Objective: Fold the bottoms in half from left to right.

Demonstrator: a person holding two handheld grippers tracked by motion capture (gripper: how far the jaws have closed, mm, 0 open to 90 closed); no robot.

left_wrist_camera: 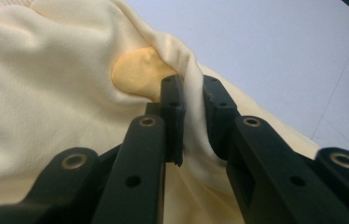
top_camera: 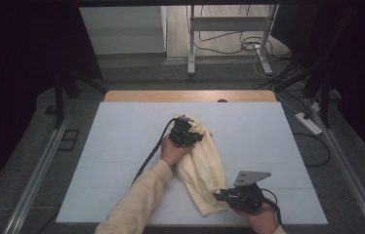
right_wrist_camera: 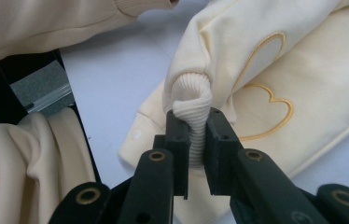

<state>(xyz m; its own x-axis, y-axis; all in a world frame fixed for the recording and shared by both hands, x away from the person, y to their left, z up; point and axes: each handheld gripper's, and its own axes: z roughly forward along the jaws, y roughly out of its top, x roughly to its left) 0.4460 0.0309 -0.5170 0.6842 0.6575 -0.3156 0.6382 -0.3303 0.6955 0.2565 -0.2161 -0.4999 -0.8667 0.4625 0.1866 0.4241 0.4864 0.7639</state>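
Garment: cream, bunched, lying mid-counter between the two hands.
Left hand-held gripper: clamped on a fold at the garment's far end.
Right hand-held gripper: clamped on the ribbed cuff at the near end.
Around: white counter bare beside it; cables on the floor beyond.

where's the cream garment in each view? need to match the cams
High view: cream garment mid-table, between both grippers.
Left gripper view: garment across the left and centre, a fold pinched in the jaws.
Right gripper view: garment upper right, ribbed cuff clamped.
Shared landmark: white table.
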